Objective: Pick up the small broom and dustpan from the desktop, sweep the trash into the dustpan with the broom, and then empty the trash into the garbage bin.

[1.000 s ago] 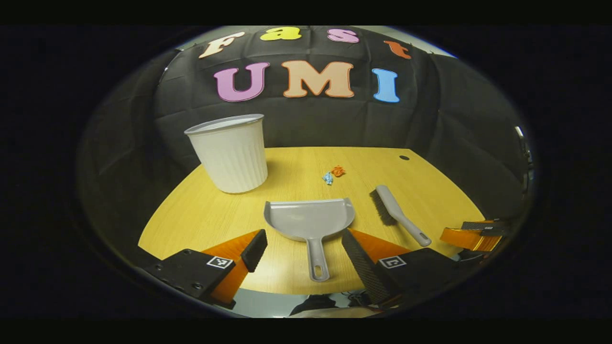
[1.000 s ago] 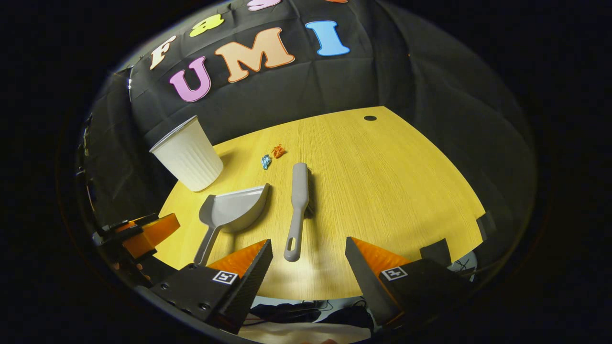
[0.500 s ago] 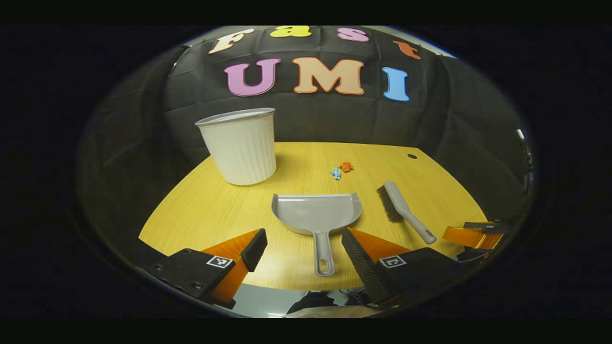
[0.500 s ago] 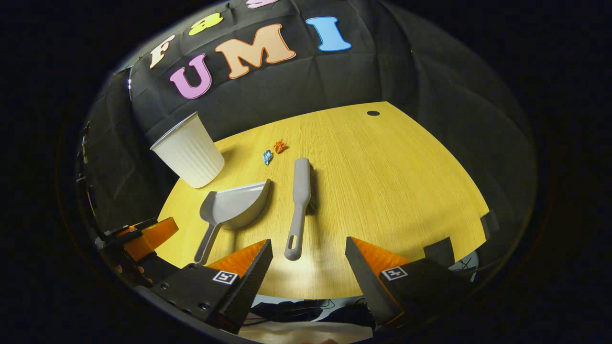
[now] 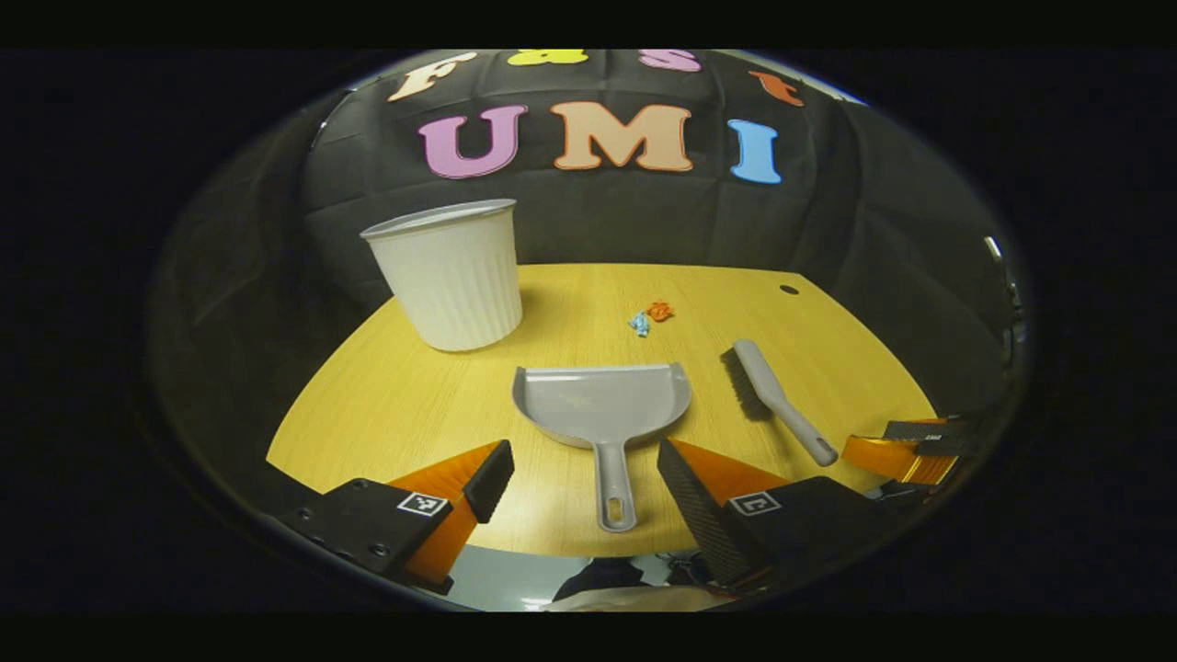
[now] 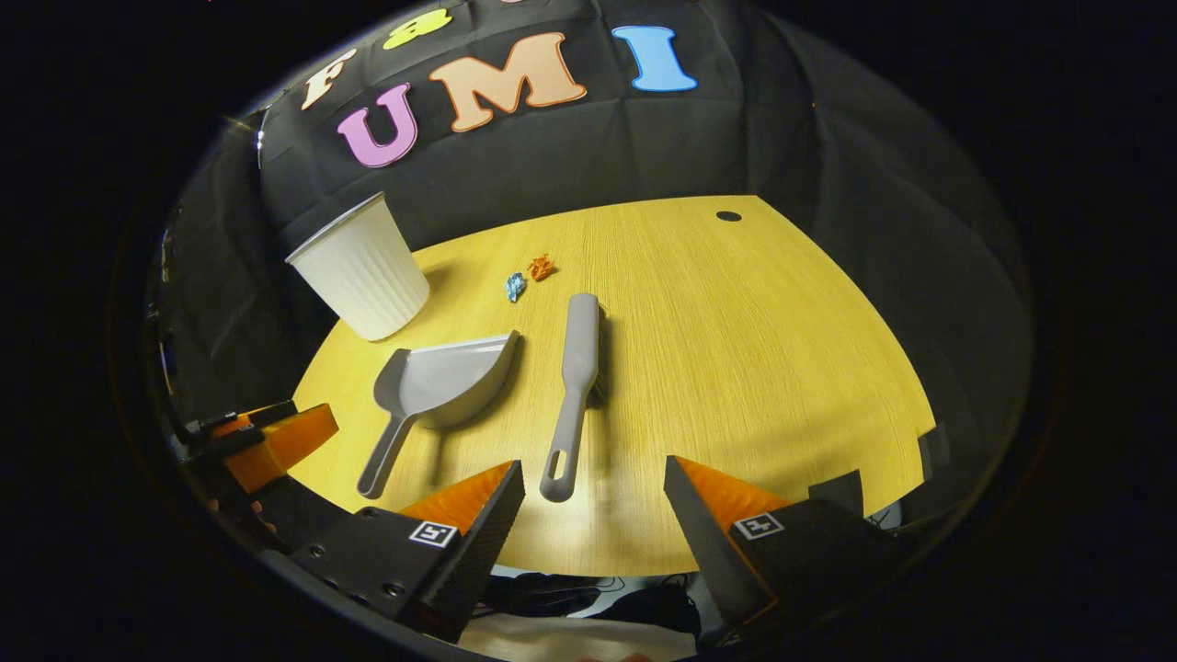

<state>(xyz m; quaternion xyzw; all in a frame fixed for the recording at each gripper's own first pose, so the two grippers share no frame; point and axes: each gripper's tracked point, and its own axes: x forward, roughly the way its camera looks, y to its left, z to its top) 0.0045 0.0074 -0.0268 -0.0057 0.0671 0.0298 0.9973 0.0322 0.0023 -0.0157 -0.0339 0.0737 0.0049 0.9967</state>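
in the left gripper view, the left gripper [image 5: 586, 473] hangs with its jaws wide apart and nothing between them, above the near edge of the desk [image 5: 395, 414]. the dustpan [image 5: 602, 405] lies flat ahead, its handle reaching back between the fingers. the broom [image 5: 772, 405] lies to its right, two bits of trash [image 5: 649, 316] farther back, the bin [image 5: 448, 273] upright at back left.

in the right gripper view, the right gripper [image 6: 594, 501] is also spread wide and empty, with the broom [image 6: 575, 386] handle's end just ahead, nearer its left finger. the dustpan [image 6: 432, 386] lies left of the broom, and the left gripper [image 6: 262, 439] shows at far left.
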